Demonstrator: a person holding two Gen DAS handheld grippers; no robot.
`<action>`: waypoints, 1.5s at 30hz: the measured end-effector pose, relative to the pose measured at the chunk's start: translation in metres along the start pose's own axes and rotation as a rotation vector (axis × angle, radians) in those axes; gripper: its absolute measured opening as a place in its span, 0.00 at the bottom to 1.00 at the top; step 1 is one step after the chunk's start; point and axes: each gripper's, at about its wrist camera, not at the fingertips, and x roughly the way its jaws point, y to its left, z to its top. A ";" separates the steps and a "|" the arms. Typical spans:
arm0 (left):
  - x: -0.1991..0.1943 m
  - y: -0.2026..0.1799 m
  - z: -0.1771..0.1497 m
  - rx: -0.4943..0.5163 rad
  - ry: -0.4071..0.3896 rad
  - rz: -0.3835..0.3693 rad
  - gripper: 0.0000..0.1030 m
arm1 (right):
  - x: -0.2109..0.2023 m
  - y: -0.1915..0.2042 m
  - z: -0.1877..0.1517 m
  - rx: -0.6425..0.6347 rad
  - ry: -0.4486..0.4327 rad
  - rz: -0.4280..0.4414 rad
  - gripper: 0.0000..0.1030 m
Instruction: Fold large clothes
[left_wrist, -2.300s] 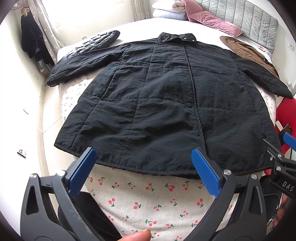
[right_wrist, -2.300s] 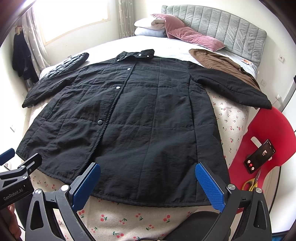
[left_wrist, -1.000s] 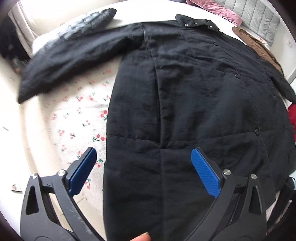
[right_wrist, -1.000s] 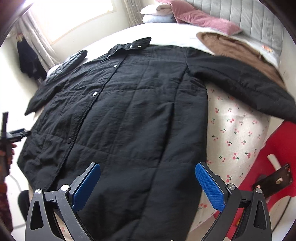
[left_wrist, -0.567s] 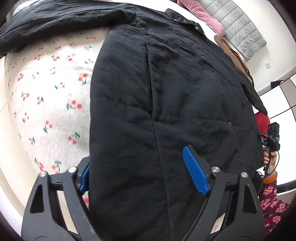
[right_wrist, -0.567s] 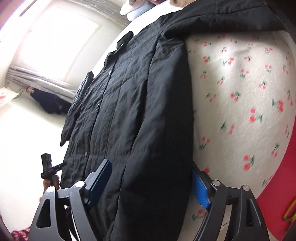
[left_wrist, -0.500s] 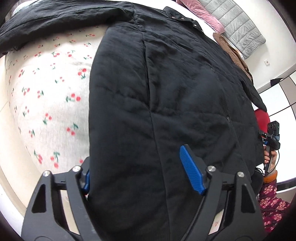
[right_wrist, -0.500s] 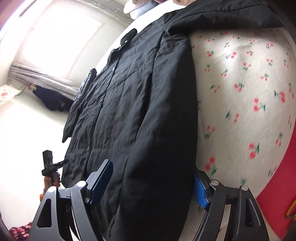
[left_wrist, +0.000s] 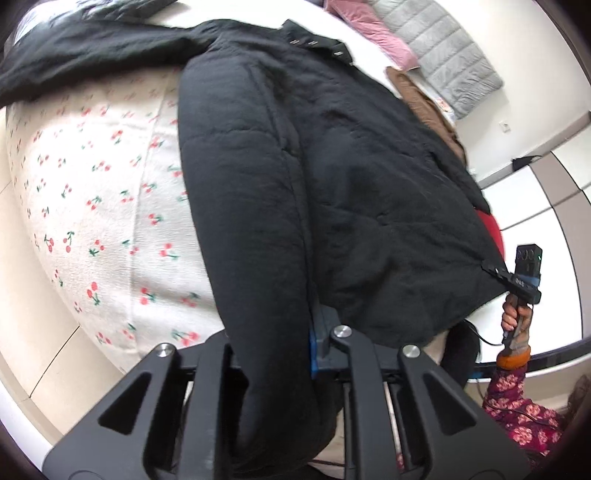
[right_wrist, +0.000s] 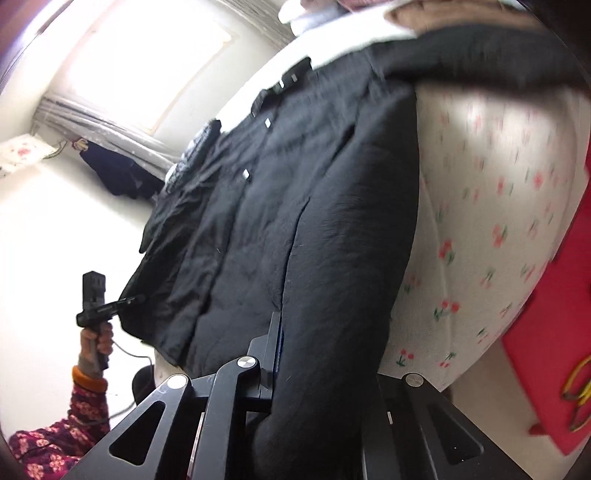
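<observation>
A large black quilted jacket (left_wrist: 351, 177) lies front up on the bed, its collar at the far end. My left gripper (left_wrist: 273, 347) is shut on the jacket's lower left hem corner, and the fabric bulges between the jaws. My right gripper (right_wrist: 325, 350) is shut on the lower right hem corner of the jacket (right_wrist: 295, 206). Each gripper shows in the other's view: the right one (left_wrist: 524, 280) at the far hem corner, the left one (right_wrist: 99, 306) likewise. The fabric hides most of the blue pads.
The bed has a white cherry-print sheet (left_wrist: 103, 184). A brown garment (left_wrist: 421, 96), pink pillows (left_wrist: 369, 26) and a grey headboard (left_wrist: 450, 66) are at the far end. A red chair (right_wrist: 554, 350) stands at the right of the bed.
Both grippers moved down to the hem corners and closed on the jacket. The hem corners have lifted slightly off the sheet.
</observation>
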 end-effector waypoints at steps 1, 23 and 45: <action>-0.005 -0.009 -0.003 0.023 0.007 -0.006 0.17 | -0.008 0.004 0.005 -0.013 -0.013 -0.024 0.10; 0.034 -0.022 0.106 0.174 -0.175 0.478 0.80 | 0.034 0.040 0.128 -0.084 -0.047 -0.395 0.66; -0.017 0.285 0.095 -0.800 -0.754 0.418 0.38 | 0.222 0.059 0.182 -0.183 0.167 -0.427 0.67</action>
